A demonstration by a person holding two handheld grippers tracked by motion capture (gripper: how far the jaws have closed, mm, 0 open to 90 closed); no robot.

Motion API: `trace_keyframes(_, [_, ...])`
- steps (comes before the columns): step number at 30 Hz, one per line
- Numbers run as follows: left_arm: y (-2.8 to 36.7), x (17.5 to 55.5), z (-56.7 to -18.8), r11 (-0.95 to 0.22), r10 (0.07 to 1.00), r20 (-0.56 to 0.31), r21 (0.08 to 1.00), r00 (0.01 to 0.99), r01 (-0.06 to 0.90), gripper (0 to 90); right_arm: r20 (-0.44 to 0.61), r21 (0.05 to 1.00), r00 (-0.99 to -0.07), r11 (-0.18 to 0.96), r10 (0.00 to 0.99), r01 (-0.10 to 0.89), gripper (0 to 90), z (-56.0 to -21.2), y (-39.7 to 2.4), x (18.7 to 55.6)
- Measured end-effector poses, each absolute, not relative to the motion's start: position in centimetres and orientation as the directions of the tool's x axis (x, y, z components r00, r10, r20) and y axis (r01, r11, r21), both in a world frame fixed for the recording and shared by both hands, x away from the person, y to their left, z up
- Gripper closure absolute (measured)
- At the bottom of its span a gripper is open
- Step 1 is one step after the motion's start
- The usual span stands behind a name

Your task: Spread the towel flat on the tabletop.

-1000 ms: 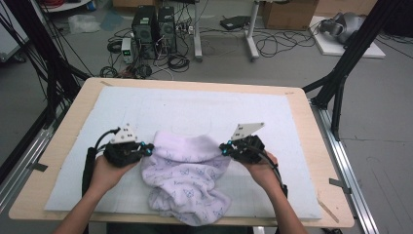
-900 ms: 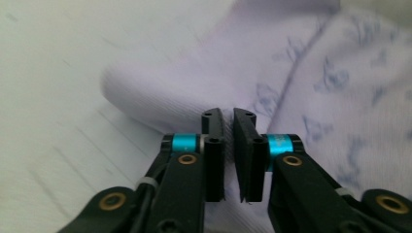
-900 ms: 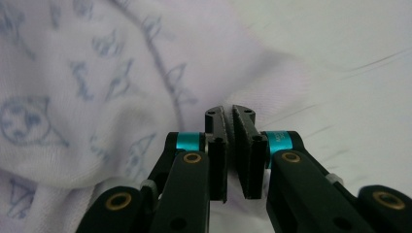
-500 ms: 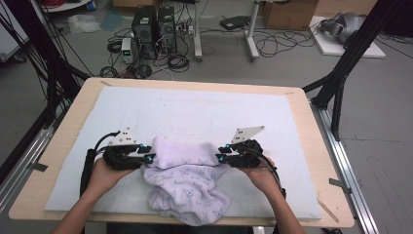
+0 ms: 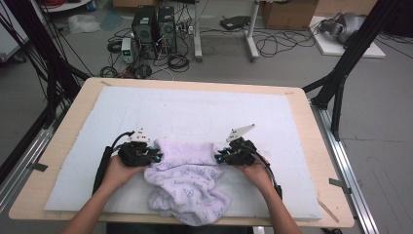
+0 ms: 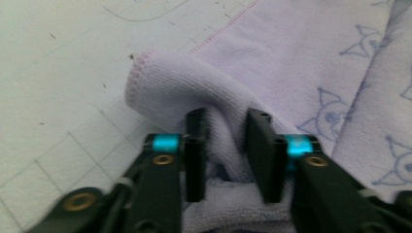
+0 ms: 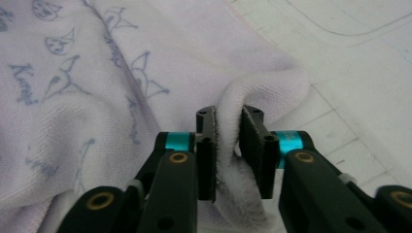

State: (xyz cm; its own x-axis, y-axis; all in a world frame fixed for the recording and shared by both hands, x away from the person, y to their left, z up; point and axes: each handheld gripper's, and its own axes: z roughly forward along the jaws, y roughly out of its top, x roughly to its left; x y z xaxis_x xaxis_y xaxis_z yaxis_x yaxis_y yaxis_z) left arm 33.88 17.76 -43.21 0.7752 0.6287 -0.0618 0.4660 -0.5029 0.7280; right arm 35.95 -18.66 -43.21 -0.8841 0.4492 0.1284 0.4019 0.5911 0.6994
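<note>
Near the front edge of the white mat [image 5: 292, 126], the lilac printed towel [image 5: 187, 187] is pinched by left gripper [image 6: 226, 150] and right gripper [image 7: 227, 145], jaws just narrowed onto its two far corners, probably to spread it flat.

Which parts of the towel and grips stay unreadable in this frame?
- Towel: near edge bunched in the high view, so its layers cannot be counted.
- Left claw: cloth hides the pad faces.
- Right claw: a pinched fold covers the pads.
- Printed word on the towel: cropped, right gripper view.
</note>
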Motion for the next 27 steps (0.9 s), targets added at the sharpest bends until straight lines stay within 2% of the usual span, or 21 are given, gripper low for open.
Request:
trace_keyframes(2, [18.0,33.8,-43.0,-0.505,0.635,-0.047,0.730,0.771,0.460,80.5,0.118,0.705,-0.888,0.592,0.444,0.389,80.4,-43.0,-18.7,35.8])
trace_keyframes(10, [20.1,34.9,-40.0,-0.422,0.696,-0.039,0.785,0.717,0.453,82.7,0.099,0.735,-0.882,0.564,0.460,0.377,82.0,-41.2,-20.0,36.3])
trace_keyframes(15, [20.8,38.1,-35.9,-0.401,0.733,0.014,0.817,0.680,0.415,82.8,0.037,0.748,-0.880,0.571,0.473,0.339,82.4,-37.0,-20.3,38.9])
trace_keyframes(17, [20.5,40.1,-33.6,-0.404,0.758,0.075,0.835,0.648,0.375,82.4,-0.001,0.762,-0.863,0.559,0.505,0.326,82.3,-34.6,-20.2,40.8])
trace_keyframes(18, [20.2,41.2,-32.5,-0.409,0.778,0.124,0.843,0.616,0.348,80.6,-0.022,0.772,-0.853,0.551,0.521,0.316,81.5,-33.7,-20.1,41.6])
trace_keyframes(19, [20.1,42.0,-32.0,-0.398,0.801,0.137,0.849,0.583,0.347,73.0,-0.058,0.784,-0.814,0.531,0.578,0.321,77.4,-32.4,-20.0,42.8])
trace_keyframes(20, [20.1,42.7,-31.8,-0.365,0.817,0.102,0.853,0.567,0.372,63.0,-0.075,0.796,-0.784,0.510,0.616,0.325,72.9,-31.7,-20.0,43.7])
trace_keyframes(21, [20.2,43.0,-31.8,-0.348,0.817,0.071,0.852,0.572,0.391,56.7,-0.059,0.812,-0.772,0.480,0.633,0.332,68.9,-31.5,-20.1,44.4])
trace_keyframes(22, [20.3,43.2,-32.0,-0.342,0.809,0.049,0.849,0.586,0.402,54.5,-0.051,0.815,-0.760,0.467,0.648,0.344,65.0,-31.5,-20.2,44.8])
trace_keyframes(27, [21.1,42.0,-34.7,-0.332,0.780,0.000,0.847,0.625,0.414,53.3,-0.031,0.767,-0.782,0.516,0.623,0.381,60.8,-34.2,-19.9,44.8])
